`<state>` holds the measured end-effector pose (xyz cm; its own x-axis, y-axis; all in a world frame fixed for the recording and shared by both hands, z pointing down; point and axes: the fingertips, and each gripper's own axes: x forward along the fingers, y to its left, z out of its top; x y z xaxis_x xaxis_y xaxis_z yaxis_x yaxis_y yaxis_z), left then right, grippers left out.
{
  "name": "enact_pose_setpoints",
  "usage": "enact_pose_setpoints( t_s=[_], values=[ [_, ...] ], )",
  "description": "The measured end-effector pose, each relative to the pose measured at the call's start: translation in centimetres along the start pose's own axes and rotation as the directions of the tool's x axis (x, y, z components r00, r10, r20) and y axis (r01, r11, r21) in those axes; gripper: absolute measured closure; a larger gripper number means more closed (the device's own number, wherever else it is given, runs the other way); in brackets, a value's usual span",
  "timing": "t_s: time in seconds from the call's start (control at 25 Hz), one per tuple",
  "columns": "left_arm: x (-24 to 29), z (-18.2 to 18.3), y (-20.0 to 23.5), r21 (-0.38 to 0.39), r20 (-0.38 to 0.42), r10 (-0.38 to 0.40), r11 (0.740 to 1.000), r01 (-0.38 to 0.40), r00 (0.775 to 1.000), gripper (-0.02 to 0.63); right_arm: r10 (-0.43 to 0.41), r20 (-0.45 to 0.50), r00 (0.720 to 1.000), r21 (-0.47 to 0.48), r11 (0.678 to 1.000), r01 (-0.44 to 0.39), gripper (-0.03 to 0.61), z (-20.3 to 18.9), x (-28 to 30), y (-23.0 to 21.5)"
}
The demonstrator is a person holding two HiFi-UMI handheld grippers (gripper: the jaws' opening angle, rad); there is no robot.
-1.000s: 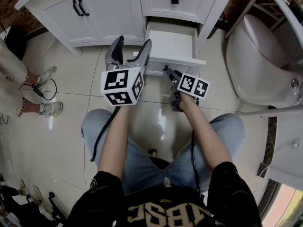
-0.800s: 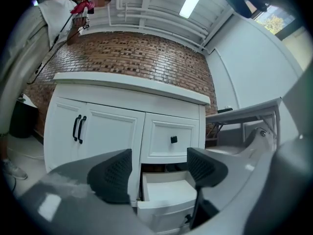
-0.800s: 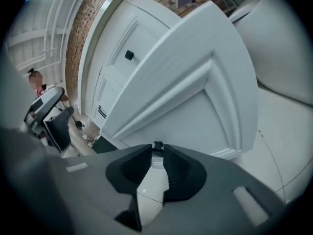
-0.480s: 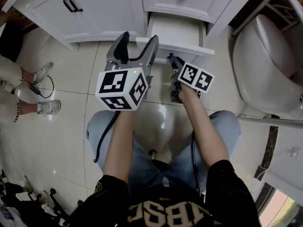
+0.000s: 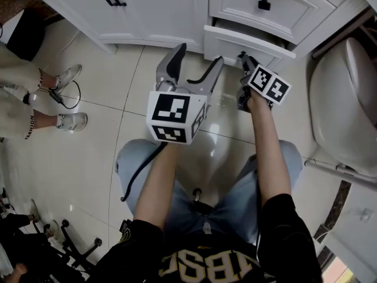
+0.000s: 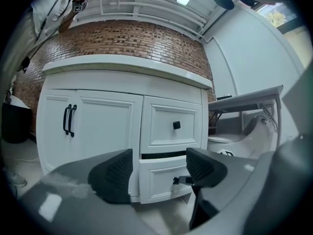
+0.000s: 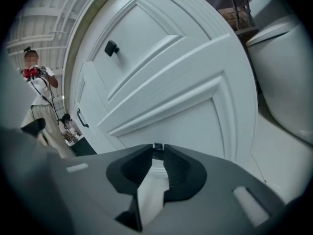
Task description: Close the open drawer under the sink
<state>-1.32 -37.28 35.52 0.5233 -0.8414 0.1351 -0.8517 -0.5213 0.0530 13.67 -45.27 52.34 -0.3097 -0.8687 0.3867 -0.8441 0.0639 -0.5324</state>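
Observation:
The white lower drawer (image 5: 247, 42) under the sink stands out only a little from the vanity, with a dark slit above its front (image 6: 157, 179). My right gripper (image 5: 242, 56) is at the middle of that front, shut on the drawer's small black knob (image 7: 158, 146); the panel (image 7: 186, 111) fills the right gripper view. The right gripper's tip also shows at the knob (image 6: 176, 180) in the left gripper view. My left gripper (image 5: 197, 58) hovers open to the left of the drawer, short of the cabinet, with nothing between its pads (image 6: 113, 173).
Above it is a closed upper drawer (image 5: 265, 5) with a black knob. Cabinet doors (image 5: 147, 10) with black handles stand to the left. A toilet (image 5: 347, 99) is close on the right. A bystander's feet (image 5: 65, 78) and a cable lie on the tiled floor at left.
The drawer has slid from far out to nearly flush with the cabinet. My right gripper shut and travelled toward the cabinet with the drawer front. The left gripper drifted forward and lower.

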Motion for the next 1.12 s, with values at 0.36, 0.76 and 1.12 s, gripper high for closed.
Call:
enact_pose_setpoints(
  t_s=[0.36,0.76,1.12],
  values=[
    [-0.1,-1.4,1.7,0.009,-0.051,-0.040,0.999,0.040,0.998,0.267,-0.031,0.025,0.999,-0.143,0.989,0.034,0.509,3.1,3.3,-1.1],
    [-0.7,-0.5,1.6,0.052,-0.037,-0.045,0.998,0.047,0.998,0.267,0.009,0.022,1.000,-0.276,0.961,-0.003,0.497,3.3,1.1,2.9],
    [-3.3,1.3,-0.4,0.060,0.004,-0.067,0.996,0.067,0.998,0.267,0.135,0.160,0.978,-0.444,0.895,-0.051,0.457,6.1,-8.6,9.0]
  ],
)
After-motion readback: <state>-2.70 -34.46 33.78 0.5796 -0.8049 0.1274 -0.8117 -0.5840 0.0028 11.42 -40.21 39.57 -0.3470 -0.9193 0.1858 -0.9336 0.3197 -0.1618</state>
